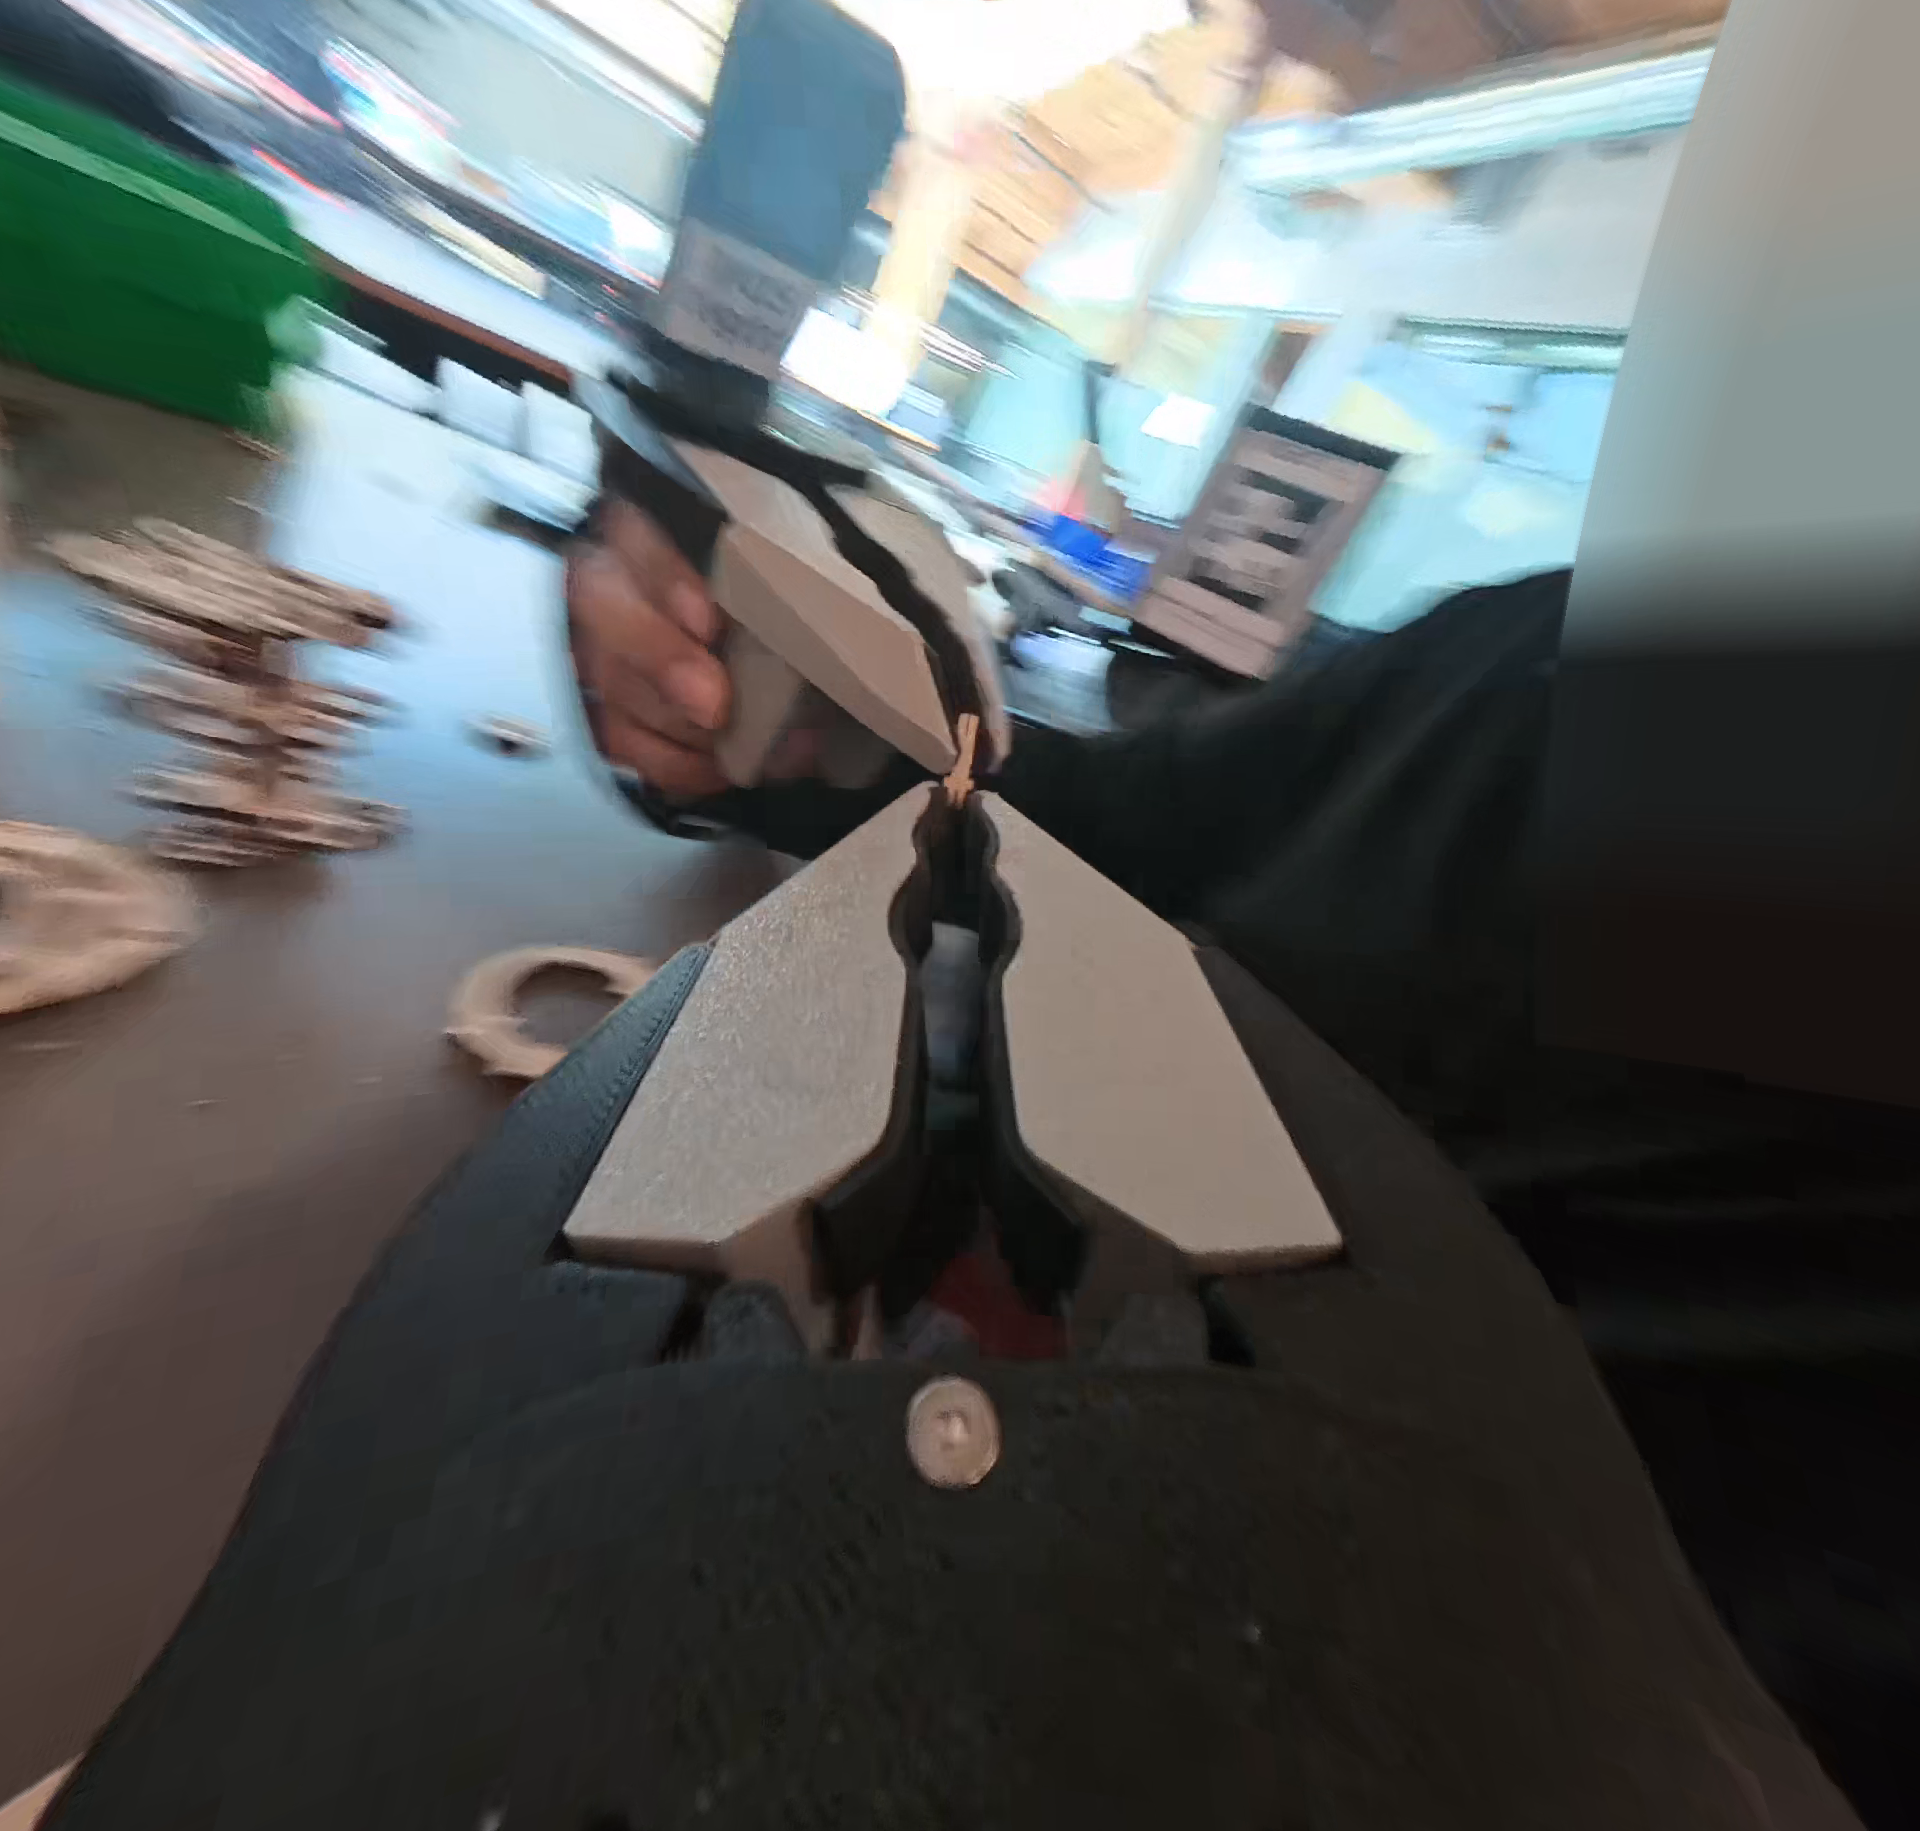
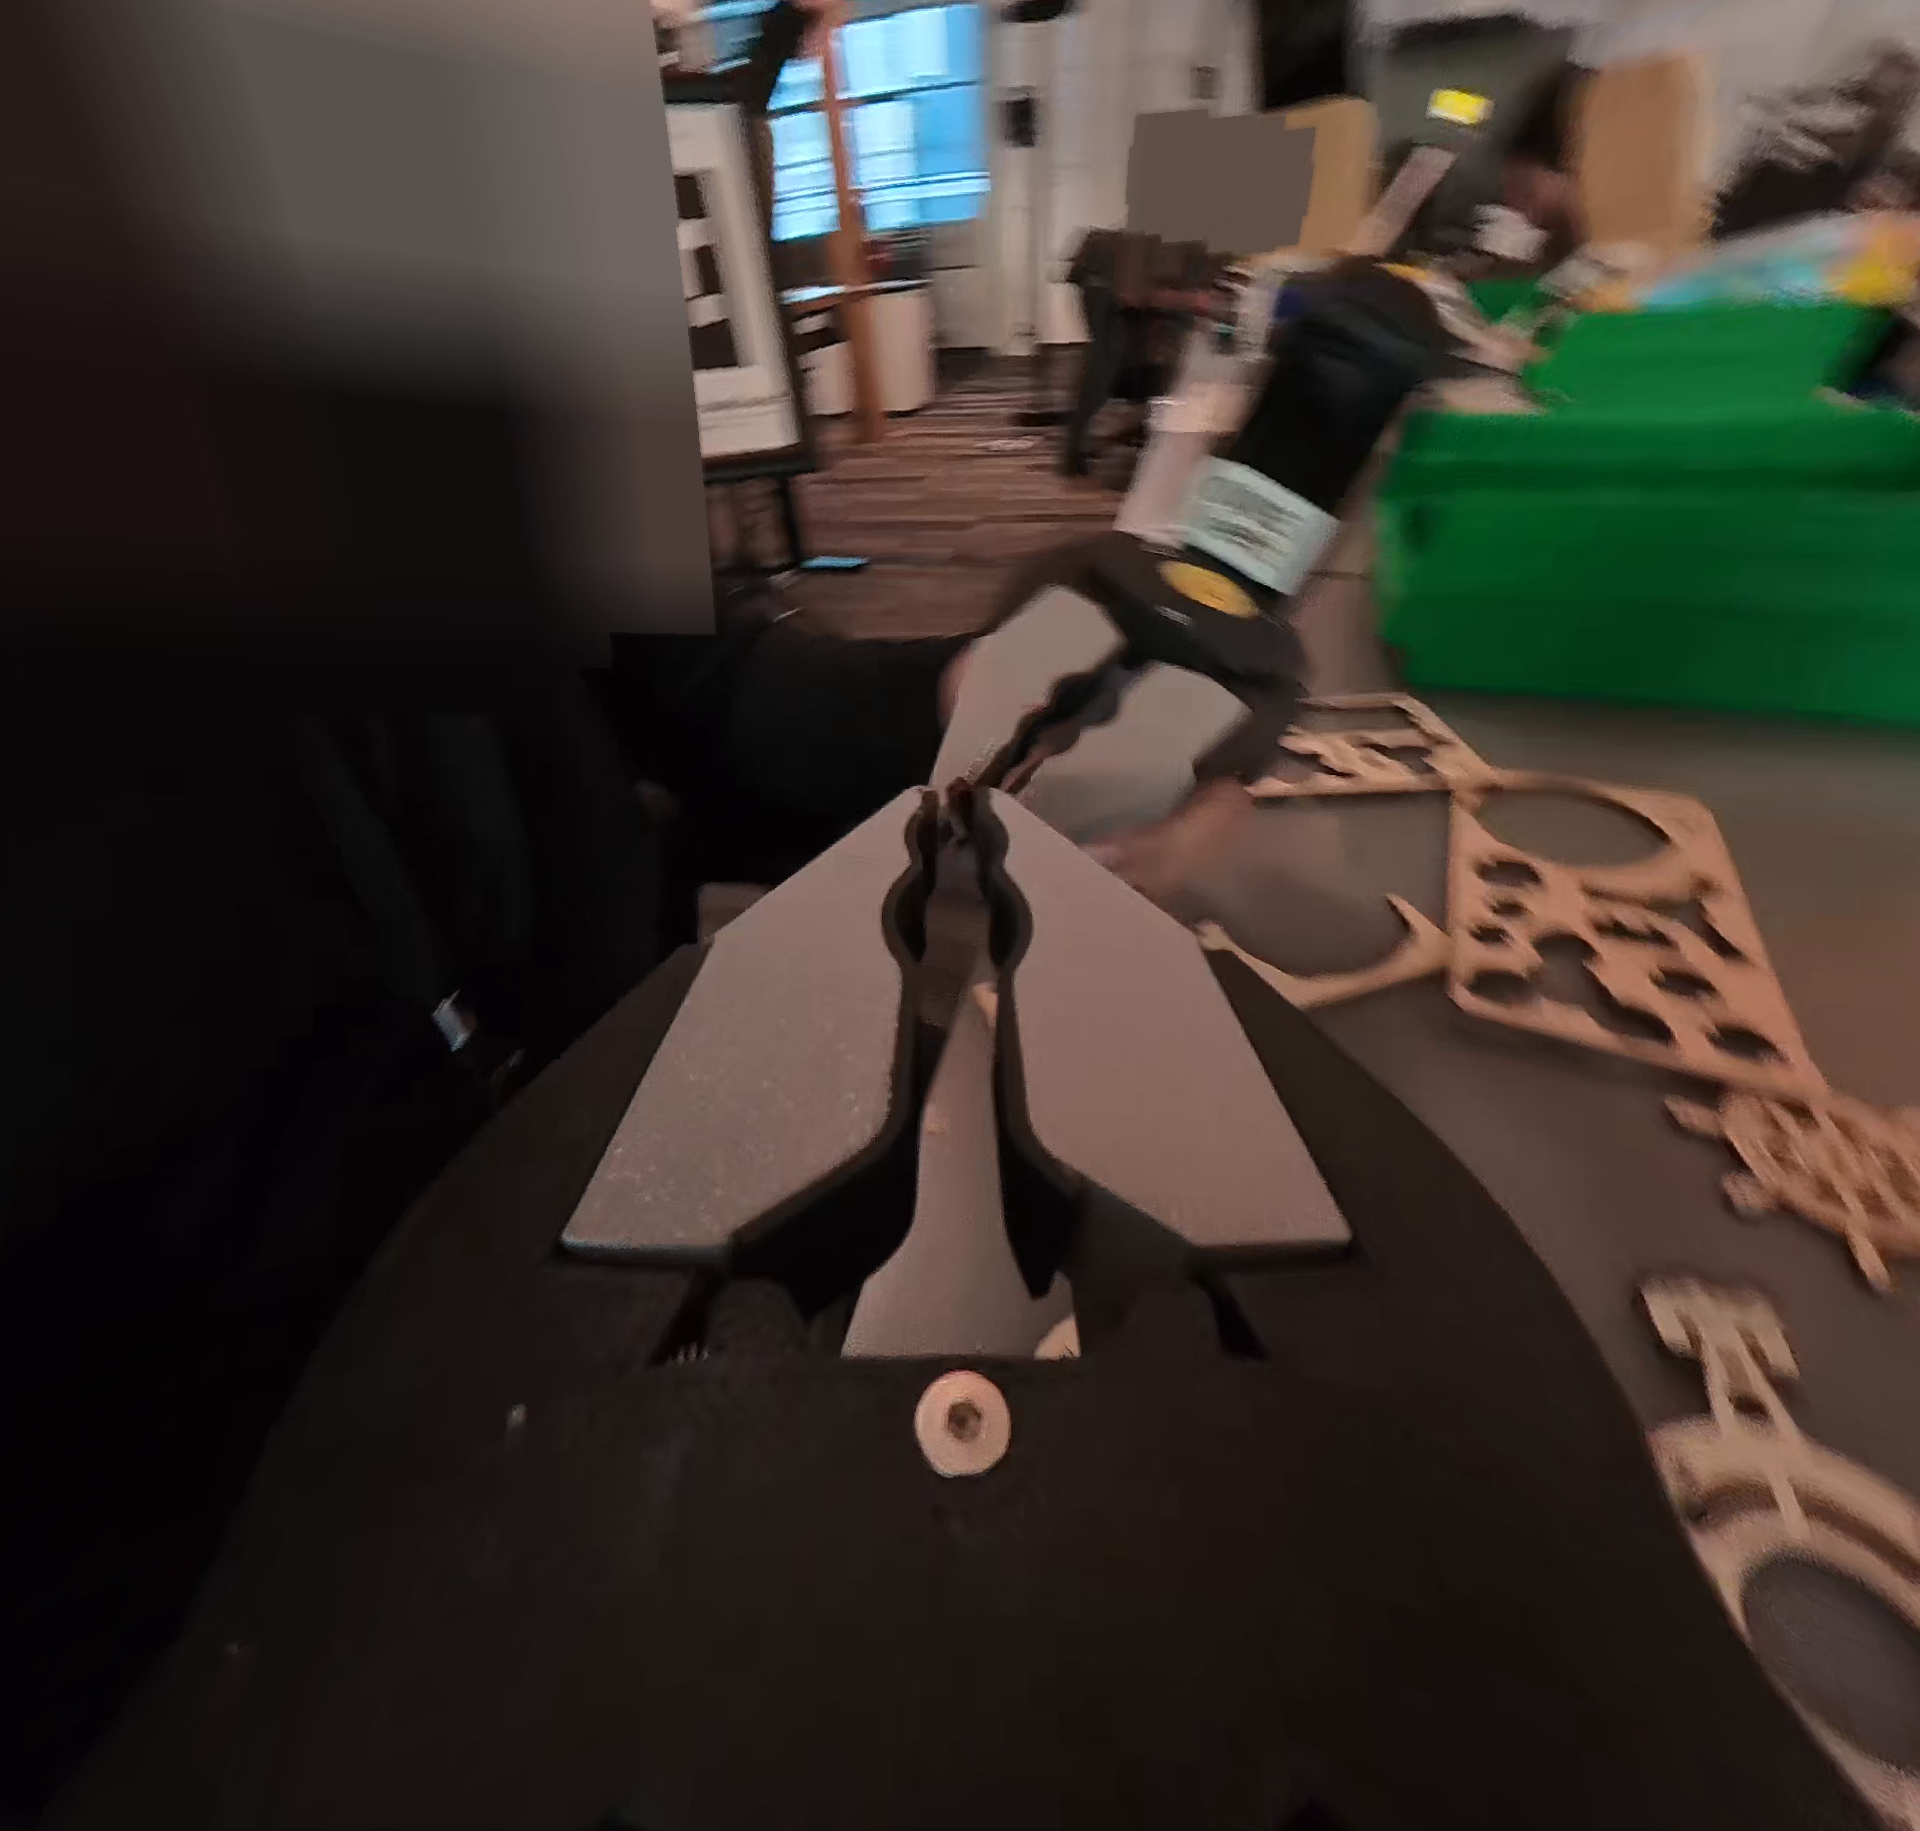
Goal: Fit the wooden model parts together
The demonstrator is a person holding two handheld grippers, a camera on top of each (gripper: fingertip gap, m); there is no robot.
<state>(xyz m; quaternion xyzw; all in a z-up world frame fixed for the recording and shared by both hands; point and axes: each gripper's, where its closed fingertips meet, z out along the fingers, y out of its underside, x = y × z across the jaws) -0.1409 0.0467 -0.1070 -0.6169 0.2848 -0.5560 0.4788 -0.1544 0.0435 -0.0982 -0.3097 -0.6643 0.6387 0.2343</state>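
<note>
In the left wrist view my left gripper is shut on a small pale wooden part, held above the dark table. My right gripper, held by a hand, meets it tip to tip and is shut on the same small part from the other end. In the right wrist view my right gripper is shut, and the left gripper touches its tip from the upper right. There the part is almost hidden between the tips. Both views are blurred.
A stacked wooden model and a wooden ring piece lie left on the table. Cut-out wooden sheets and loose parts lie to the right. A green crate stands behind them. A person's dark sleeve is close by.
</note>
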